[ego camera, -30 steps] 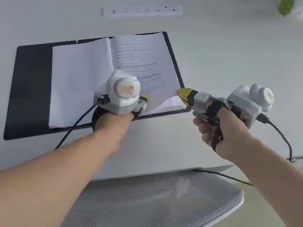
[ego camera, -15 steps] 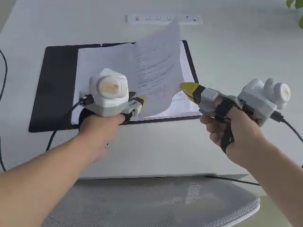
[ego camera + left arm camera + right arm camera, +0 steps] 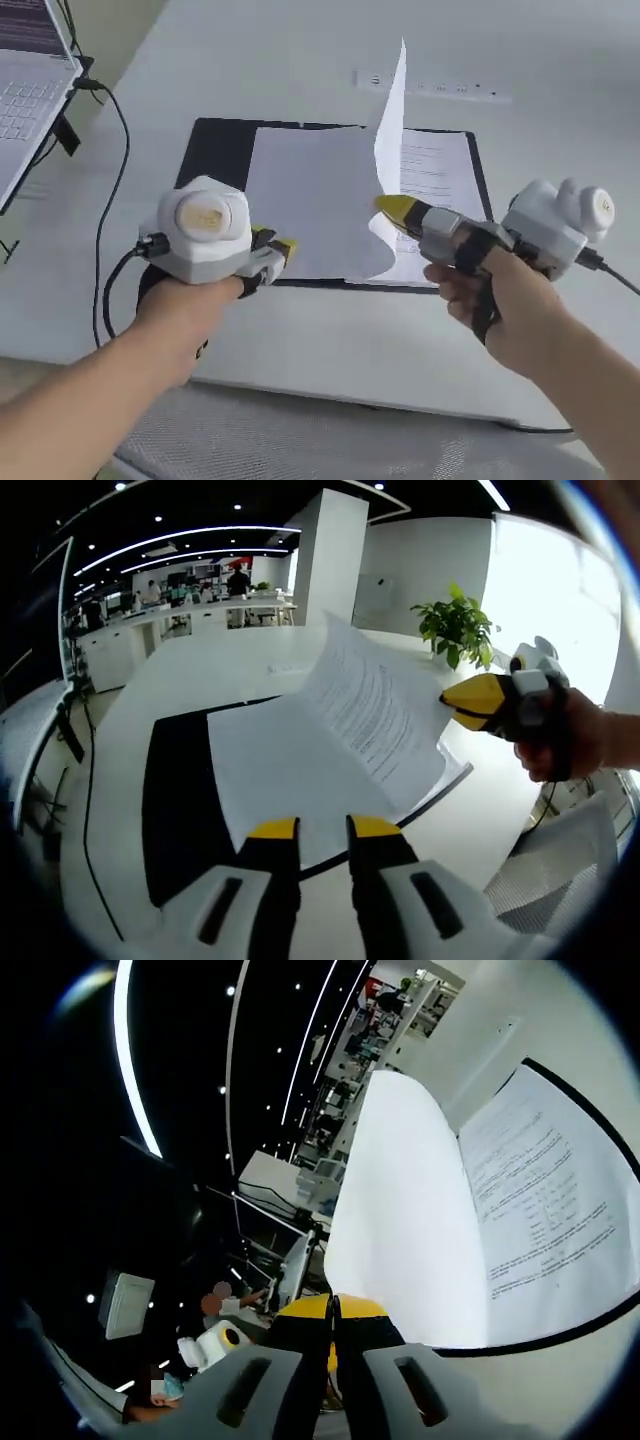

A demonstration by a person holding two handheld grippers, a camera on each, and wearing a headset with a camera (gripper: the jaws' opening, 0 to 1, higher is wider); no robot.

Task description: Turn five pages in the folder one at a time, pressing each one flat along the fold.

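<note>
Left gripper (image 3: 276, 250), jaws a little apart and empty, hovers at the near edge of the open black folder (image 3: 215, 150), on its left half. At centre, one page (image 3: 390, 130) stands almost upright above the fold, which runs away from the person. Right gripper (image 3: 398, 209), clamped on that page's lower outer edge, holds it up. The landing side lies to its left, nearer the left gripper, which is probably the one to press.

Left gripper (image 3: 284, 246) and right gripper (image 3: 393, 207) are white, yellow-tipped.
</note>
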